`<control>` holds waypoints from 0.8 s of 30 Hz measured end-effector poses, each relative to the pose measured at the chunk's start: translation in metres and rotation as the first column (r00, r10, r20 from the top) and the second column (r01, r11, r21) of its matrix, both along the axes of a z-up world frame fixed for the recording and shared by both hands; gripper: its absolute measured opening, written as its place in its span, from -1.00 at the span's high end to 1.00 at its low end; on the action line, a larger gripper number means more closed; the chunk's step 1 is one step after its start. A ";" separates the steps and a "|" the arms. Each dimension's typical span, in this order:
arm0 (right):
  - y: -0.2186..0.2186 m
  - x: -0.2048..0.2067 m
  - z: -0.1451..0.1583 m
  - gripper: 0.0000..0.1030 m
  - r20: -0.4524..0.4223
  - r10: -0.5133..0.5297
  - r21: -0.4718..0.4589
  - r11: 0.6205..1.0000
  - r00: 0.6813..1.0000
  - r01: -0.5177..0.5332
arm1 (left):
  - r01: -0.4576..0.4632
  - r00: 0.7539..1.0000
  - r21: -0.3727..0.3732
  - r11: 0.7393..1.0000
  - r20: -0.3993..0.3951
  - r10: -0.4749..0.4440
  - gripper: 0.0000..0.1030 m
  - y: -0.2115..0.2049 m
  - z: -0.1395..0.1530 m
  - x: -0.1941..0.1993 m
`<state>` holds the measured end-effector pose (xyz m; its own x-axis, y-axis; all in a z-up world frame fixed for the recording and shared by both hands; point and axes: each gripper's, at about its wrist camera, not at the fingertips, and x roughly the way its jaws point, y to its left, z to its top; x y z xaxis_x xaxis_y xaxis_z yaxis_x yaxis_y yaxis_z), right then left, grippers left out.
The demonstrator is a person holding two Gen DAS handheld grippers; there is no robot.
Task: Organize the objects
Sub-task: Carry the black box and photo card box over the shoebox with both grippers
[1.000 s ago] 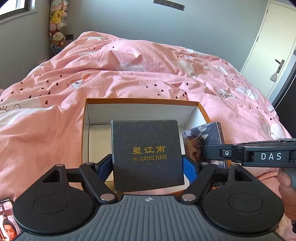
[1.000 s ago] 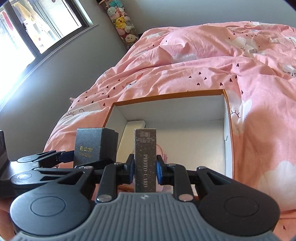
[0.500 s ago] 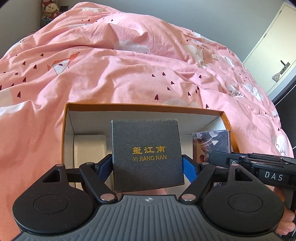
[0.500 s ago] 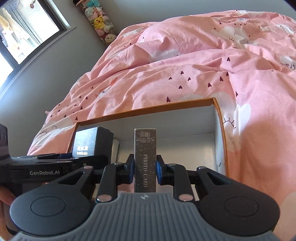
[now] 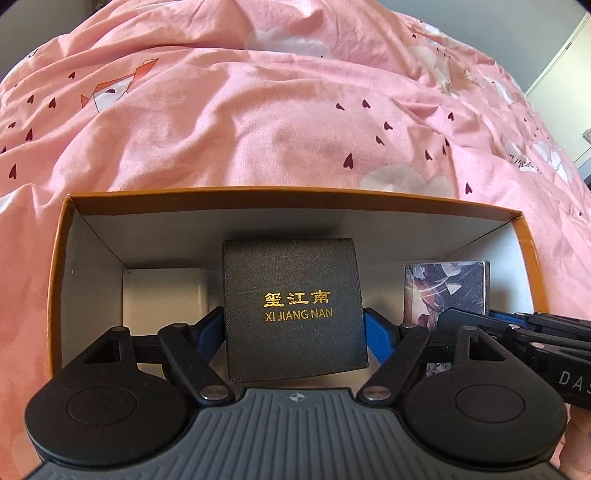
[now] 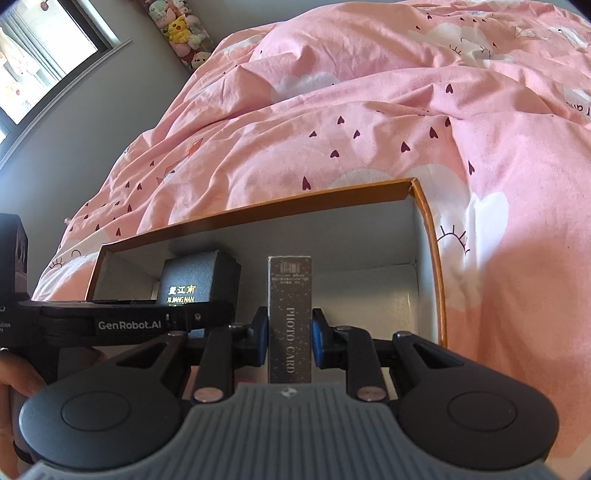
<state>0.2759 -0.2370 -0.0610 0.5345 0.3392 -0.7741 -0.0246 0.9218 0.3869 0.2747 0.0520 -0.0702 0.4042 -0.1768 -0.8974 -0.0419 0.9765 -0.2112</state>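
My left gripper (image 5: pixel 293 328) is shut on a black square box (image 5: pixel 291 306) with gold "XI JIANG NAN" lettering and holds it low inside an open orange cardboard box (image 5: pixel 280 197) with white walls. My right gripper (image 6: pixel 290 332) is shut on a slim dark "PHOTO CARD" box (image 6: pixel 290 317), held upright inside the same orange box (image 6: pixel 280 205), to the right of the black box (image 6: pixel 195 280). The photo card box's printed face (image 5: pixel 448 288) and the right gripper's body (image 5: pixel 517 332) show in the left wrist view.
The orange box lies on a bed with a rumpled pink duvet (image 5: pixel 277 122) that rises behind it. A pale insert (image 5: pixel 162 295) lies at the box's left end. A window (image 6: pixel 40 59) and plush toys (image 6: pixel 181 29) are at the far left.
Both grippers have moved forward and down with their boxes, from above the orange box's near edge to inside it. Both grips are unchanged.
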 end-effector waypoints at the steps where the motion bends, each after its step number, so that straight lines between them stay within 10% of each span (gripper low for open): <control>1: 0.000 0.002 -0.002 0.53 -0.008 -0.001 0.003 1.000 1.000 0.001 | 0.006 1.000 0.016 1.000 -0.005 -0.006 -0.74 -0.003 -0.002 0.002; 19: 0.006 0.017 -0.023 0.53 -0.088 0.024 0.041 0.999 0.996 -0.021 | 0.025 0.999 0.007 1.000 -0.025 -0.024 -0.85 0.007 -0.004 0.006; 24: 0.009 0.021 -0.028 0.53 -0.120 0.016 0.049 0.999 0.993 -0.010 | 0.036 0.999 0.006 0.999 -0.010 -0.036 -0.53 0.019 0.011 -0.003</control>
